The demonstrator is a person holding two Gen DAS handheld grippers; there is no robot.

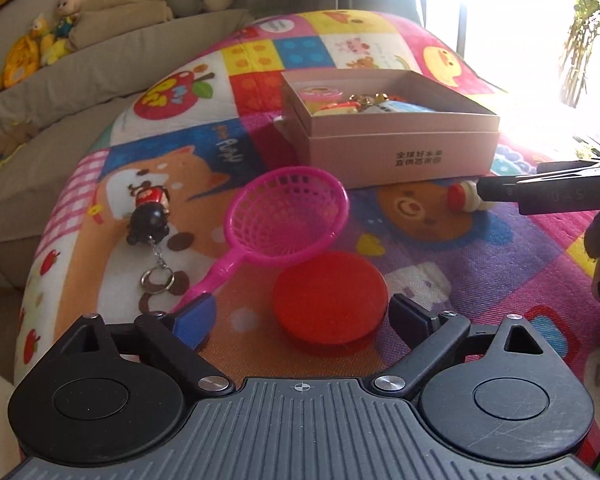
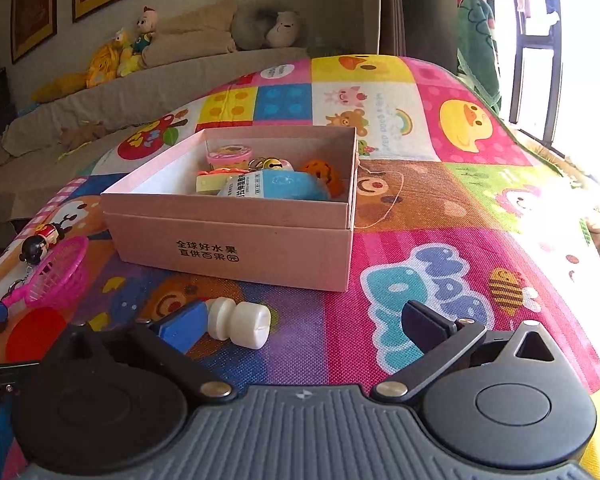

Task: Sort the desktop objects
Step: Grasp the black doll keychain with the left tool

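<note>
Patchwork mat [image 1: 440, 240]: red disc [image 1: 329, 303] between spread jaws of left hand-held gripper [image 1: 296, 318], untouched.

Matt cardboard box [image 2: 236, 236]; glossy pink plastic strainer [image 1: 288, 216]; woven cloth mat [image 2: 440, 208].

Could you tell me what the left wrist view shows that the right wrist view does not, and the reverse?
Only the left wrist view shows the left gripper open around the red disc, and the small bottle's red cap. Only the right wrist view shows the right gripper open, the white bottle beside its blue finger, and the orange toy in the box. Both show the pink box, pink strainer and keychain figure.
</note>
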